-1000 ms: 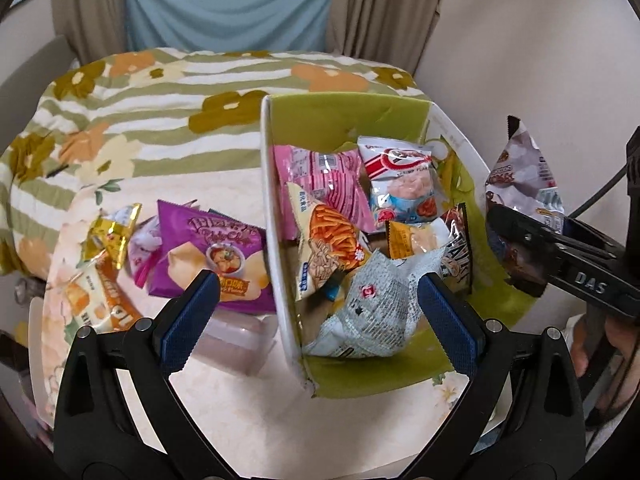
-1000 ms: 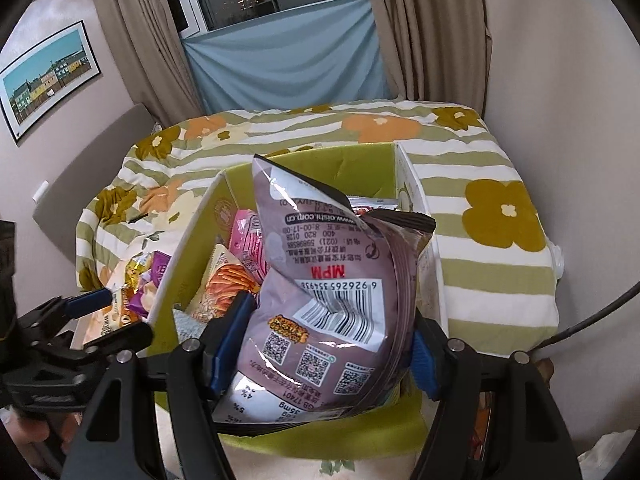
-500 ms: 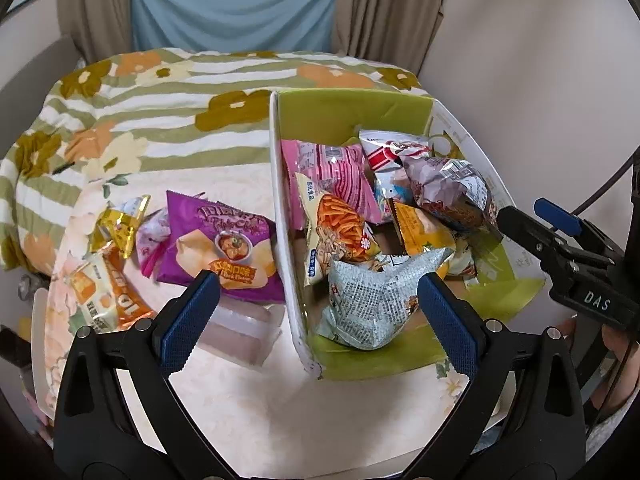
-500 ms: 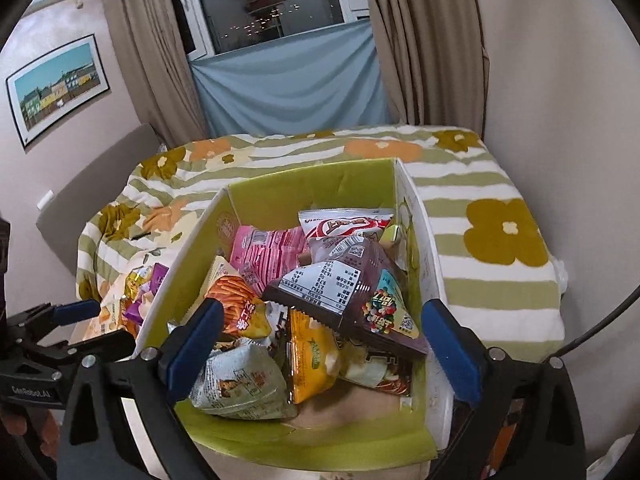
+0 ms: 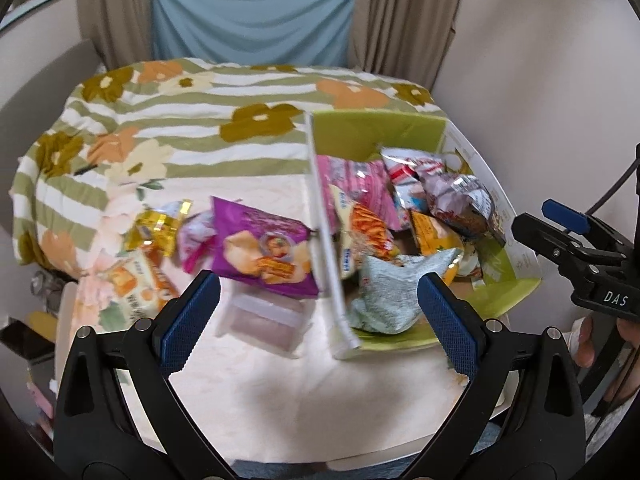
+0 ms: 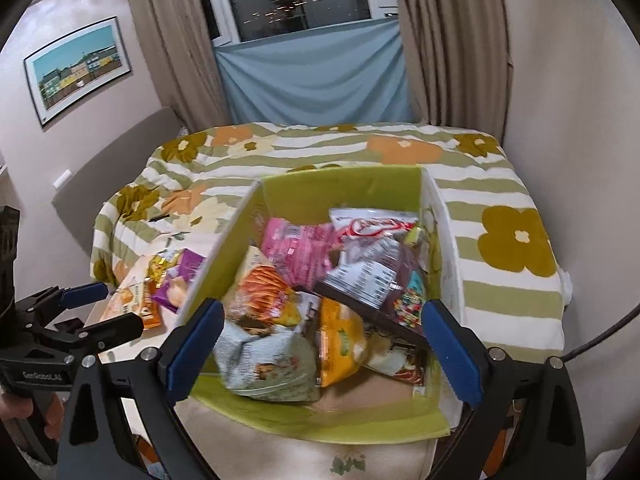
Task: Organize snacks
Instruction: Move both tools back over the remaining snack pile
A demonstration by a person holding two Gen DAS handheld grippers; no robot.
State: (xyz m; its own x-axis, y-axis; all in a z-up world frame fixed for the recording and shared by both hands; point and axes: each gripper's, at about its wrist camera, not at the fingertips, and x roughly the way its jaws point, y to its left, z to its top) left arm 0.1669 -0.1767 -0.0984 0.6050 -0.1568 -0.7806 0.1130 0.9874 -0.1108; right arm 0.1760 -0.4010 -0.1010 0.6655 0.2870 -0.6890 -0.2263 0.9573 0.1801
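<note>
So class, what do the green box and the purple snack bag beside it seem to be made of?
Green box: probably cardboard with a matte green lining; its walls are thin, flat and stiff, with pale edges. Purple snack bag: likely glossy printed plastic film; it looks puffy, creased and shiny, with a crimped edge.

Left wrist view: looks forward and steeply down along the left gripper (image 5: 318,316) at the desk (image 5: 280,400), close, green box (image 5: 378,138) to its right. Right wrist view: looks down along the right gripper (image 6: 324,340) straight into the same box (image 6: 340,192). Both views share the box, the flowered bed (image 6: 508,240) and the blue curtain (image 5: 252,12).
</note>
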